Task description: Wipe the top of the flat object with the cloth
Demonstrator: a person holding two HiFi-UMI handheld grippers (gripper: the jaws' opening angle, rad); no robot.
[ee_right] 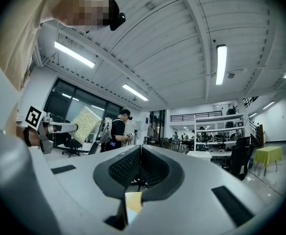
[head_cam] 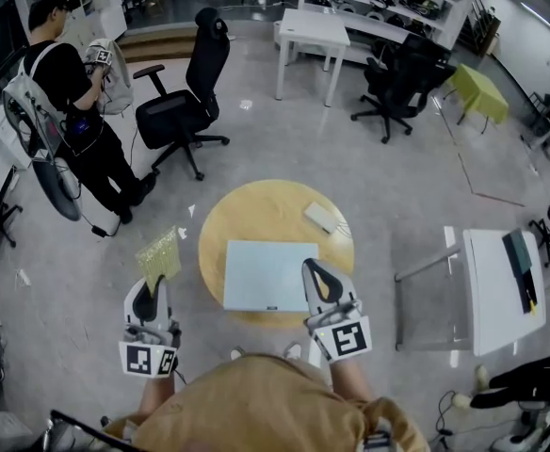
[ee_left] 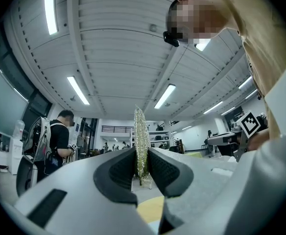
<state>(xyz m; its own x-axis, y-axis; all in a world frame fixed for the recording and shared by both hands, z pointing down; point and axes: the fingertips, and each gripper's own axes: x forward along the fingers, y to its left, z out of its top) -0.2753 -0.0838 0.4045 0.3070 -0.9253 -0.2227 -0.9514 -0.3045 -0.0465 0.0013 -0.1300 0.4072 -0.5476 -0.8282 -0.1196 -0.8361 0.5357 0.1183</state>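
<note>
A pale blue flat object, like a closed laptop point(head_cam: 269, 274), lies on the round wooden table point(head_cam: 256, 213). My left gripper point(head_cam: 149, 293) is held up left of the table, shut on a yellow-green cloth point(head_cam: 159, 254) that stands up from its jaws. In the left gripper view the cloth point(ee_left: 141, 143) shows edge-on between the fingers. From the right gripper view the cloth point(ee_right: 86, 124) appears as a flat square at the left. My right gripper point(head_cam: 318, 273) hovers over the flat object's right edge, jaws shut with nothing between them.
A small pale block point(head_cam: 320, 217) lies on the table's far right. A white table point(head_cam: 498, 290) stands to the right. A black office chair point(head_cam: 192, 92) and a person in black point(head_cam: 72, 97) are at the back left. More chairs and a white desk point(head_cam: 315, 33) stand beyond.
</note>
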